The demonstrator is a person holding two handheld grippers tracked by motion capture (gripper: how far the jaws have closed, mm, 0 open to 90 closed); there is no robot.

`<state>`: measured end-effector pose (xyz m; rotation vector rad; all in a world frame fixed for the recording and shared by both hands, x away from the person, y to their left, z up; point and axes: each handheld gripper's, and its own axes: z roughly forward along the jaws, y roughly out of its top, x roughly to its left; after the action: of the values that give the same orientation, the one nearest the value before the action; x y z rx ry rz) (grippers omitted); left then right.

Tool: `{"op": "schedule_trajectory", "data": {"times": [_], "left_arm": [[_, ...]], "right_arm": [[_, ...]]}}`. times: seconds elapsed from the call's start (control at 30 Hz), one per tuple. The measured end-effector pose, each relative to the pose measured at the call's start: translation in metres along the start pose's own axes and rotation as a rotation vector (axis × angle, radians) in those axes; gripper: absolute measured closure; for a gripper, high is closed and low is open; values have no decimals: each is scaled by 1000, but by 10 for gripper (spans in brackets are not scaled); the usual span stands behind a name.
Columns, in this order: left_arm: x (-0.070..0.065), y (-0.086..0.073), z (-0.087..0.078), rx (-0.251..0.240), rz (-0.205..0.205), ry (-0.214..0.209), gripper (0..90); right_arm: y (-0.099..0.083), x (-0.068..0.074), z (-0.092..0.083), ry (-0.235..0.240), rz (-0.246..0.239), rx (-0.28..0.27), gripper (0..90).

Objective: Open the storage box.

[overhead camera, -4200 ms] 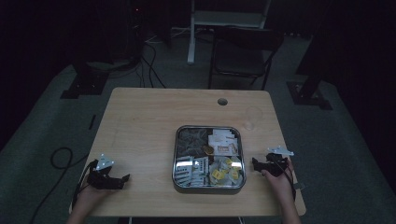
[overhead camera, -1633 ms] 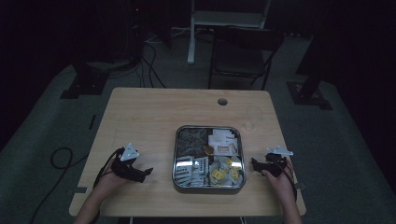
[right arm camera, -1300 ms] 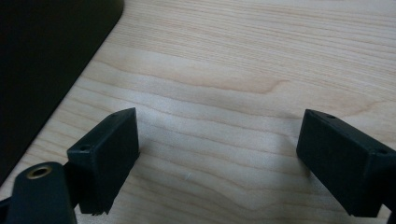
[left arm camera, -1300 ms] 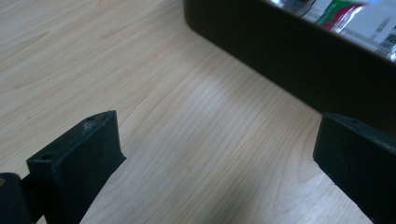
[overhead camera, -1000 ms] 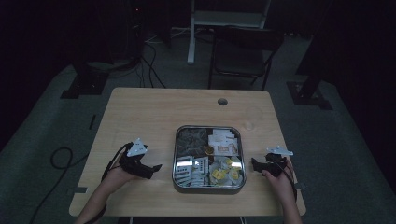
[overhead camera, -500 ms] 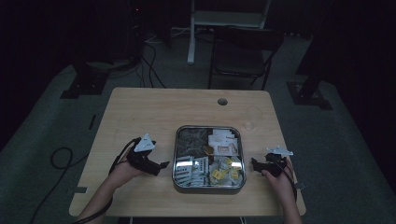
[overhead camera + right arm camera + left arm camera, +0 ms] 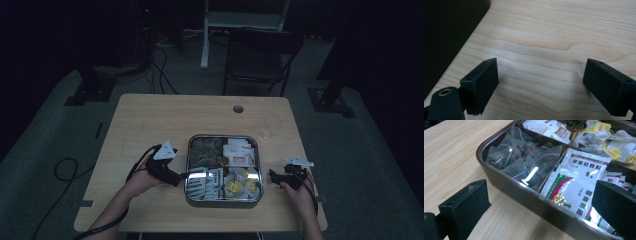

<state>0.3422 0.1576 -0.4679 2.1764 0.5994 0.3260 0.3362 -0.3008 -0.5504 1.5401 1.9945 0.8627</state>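
Fingers of the left gripper [image 7: 541,202] are black and blocky, and they stand wide apart with nothing between them but air. One finger hangs over the bare light wooden counter [image 7: 456,152]. The other finger hangs over the near rim of the square metal tray with four boxes inside [image 7: 499,182]. From above, the left gripper [image 7: 182,176] points its tips at the left edge of the tray [image 7: 189,165], just at the rim.

Right below the left gripper's fingers lie the white packets with green and red print [image 7: 571,192]. They sit in the tray's front left box [image 7: 204,181]. Next to them is a heap of see-through, pointy tea bags with dark leaves inside [image 7: 521,157]. Those fill the back left box [image 7: 204,149]. White and brown paper packets [image 7: 239,151] fill the back right box. Tea bags with yellow tags [image 7: 242,181] fill the front right box.

The right gripper [image 7: 540,82] has its black fingers spread wide too, and they hold nothing. They rest low over the counter [image 7: 564,32], with the tray's dark side [image 7: 446,30] off at one edge. From above, the right gripper [image 7: 274,175] sits just beside the right side of the tray, not touching it. The person's hand [image 7: 296,189] holds it from behind.
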Motion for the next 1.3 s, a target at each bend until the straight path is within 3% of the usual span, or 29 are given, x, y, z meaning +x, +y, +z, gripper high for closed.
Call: {"op": "schedule_trajectory", "data": {"times": [1.13, 1.3], "left_arm": [[-21, 38, 53, 14, 70, -118, 18], [-22, 46, 60, -4, 59, -136, 41]], "right_arm": [[0, 0, 0, 0, 0, 0, 126], [0, 0, 0, 0, 0, 0, 127]]}}
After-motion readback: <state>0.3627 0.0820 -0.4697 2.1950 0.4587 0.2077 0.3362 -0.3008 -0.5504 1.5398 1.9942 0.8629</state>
